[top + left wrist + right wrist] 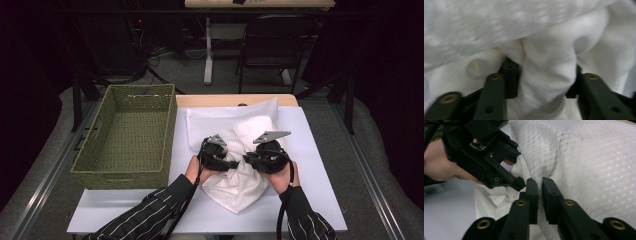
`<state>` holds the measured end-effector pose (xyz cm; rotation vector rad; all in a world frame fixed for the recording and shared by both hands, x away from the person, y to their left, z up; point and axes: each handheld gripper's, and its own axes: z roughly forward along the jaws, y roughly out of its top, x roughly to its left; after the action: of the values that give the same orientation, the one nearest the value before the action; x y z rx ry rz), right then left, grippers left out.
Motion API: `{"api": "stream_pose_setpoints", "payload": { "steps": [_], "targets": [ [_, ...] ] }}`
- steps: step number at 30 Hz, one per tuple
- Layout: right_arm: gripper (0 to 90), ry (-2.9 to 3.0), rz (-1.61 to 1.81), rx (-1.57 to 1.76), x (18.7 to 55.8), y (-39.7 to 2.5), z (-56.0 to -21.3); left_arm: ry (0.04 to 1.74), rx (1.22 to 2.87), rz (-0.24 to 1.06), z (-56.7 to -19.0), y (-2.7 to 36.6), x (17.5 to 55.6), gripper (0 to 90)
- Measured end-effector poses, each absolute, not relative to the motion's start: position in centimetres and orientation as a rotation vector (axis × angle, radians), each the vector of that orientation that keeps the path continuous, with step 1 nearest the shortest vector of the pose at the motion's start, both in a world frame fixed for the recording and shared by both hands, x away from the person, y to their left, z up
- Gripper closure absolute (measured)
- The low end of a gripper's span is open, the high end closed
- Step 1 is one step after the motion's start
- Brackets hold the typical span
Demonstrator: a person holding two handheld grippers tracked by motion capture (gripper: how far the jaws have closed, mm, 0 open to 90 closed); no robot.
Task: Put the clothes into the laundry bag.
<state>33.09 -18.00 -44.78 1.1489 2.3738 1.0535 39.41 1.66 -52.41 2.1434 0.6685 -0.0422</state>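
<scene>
Cloth: the white cloth (235, 150) lies bunched at the middle of the counter (320, 200).
Left tongs (544, 77): half closed, gripping a thick fold.
Right tongs (540, 192): pinched tight on a mesh layer.
Basket: the green basket (127, 135) stands at the left edge.

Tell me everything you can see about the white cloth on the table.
The white cloth is a soft, crumpled fabric, partly a mesh with small woven dots. It lies bunched on the white table, right of the green woven basket. The left gripper has a thick fold between its jaws. The right gripper is shut on a thin mesh fold. Both hold it near the middle.
</scene>
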Motion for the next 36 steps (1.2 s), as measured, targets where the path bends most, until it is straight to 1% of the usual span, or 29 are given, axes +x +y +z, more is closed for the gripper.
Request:
{"api": "stream_pose_setpoints", "payload": {
  "steps": [1,3,7,10,12,15,17,18,19,20,21,24,25,26,27,28,32,36],
  "targets": [
    [87.7,2.370,1.048,1.152,33.1,-17.9,-44.8,0.668,2.135,-0.040,-52.2,1.4,39.2,63.3],
    [88.6,2.357,1.046,1.157,33.0,-17.9,-44.7,0.652,2.144,-0.025,-51.8,0.9,38.6,65.7],
    [89.3,2.362,1.053,1.128,32.5,-17.6,-44.1,0.642,2.148,0.000,-51.2,-0.4,37.6,66.3],
    [89.5,2.372,1.071,1.088,31.7,-17.5,-43.2,0.658,2.145,0.022,-50.8,-0.9,37.6,66.1],
    [89.6,2.381,1.073,1.074,31.2,-17.7,-42.8,0.655,2.130,0.009,-50.8,-1.1,37.8,65.8],
    [89.5,2.397,1.054,1.102,31.4,-18.5,-43.1,0.623,2.146,0.028,-51.1,-1.5,38.0,63.1],
    [88.9,2.391,1.007,1.128,31.8,-18.9,-43.7,0.590,2.167,0.032,-51.4,-1.6,38.0,57.8],
    [88.4,2.391,1.005,1.133,32.0,-19.0,-43.9,0.573,2.171,0.037,-51.5,-1.5,38.0,57.5],
    [86.5,2.387,1.000,1.139,32.1,-19.0,-44.0,0.573,2.171,0.040,-51.5,-1.4,38.0,57.9],
    [78.7,2.375,0.982,1.134,32.1,-18.8,-44.0,0.577,2.165,0.050,-51.6,-1.4,37.9,58.8],
    [72.7,2.360,0.981,1.134,32.1,-18.6,-43.9,0.557,2.170,0.046,-51.6,-1.4,37.9,60.1],
    [61.9,2.323,0.919,1.109,32.2,-17.7,-43.9,0.544,2.171,0.055,-51.6,-1.8,37.3,62.1],
    [64.8,2.322,0.914,1.106,32.3,-17.5,-44.1,0.543,2.172,0.053,-51.6,-1.9,37.1,62.1],
    [64.8,2.322,0.914,1.106,32.3,-17.5,-44.1,0.543,2.172,0.053,-51.6,-1.9,37.1,62.0],
    [80.9,2.313,0.898,1.097,32.4,-17.4,-44.3,0.531,2.176,0.050,-51.6,-2.0,36.9,61.7],
    [85.2,2.321,0.901,1.095,32.4,-17.5,-44.4,0.525,2.177,0.042,-51.6,-2.0,36.8,61.3],
    [87.6,2.342,0.884,1.109,32.3,-17.8,-44.3,0.473,2.200,0.028,-51.5,-1.8,36.8,55.5],
    [87.8,2.340,0.888,1.121,32.3,-18.3,-44.4,0.460,2.234,0.032,-50.8,-1.0,36.6,41.4]
  ]
}}
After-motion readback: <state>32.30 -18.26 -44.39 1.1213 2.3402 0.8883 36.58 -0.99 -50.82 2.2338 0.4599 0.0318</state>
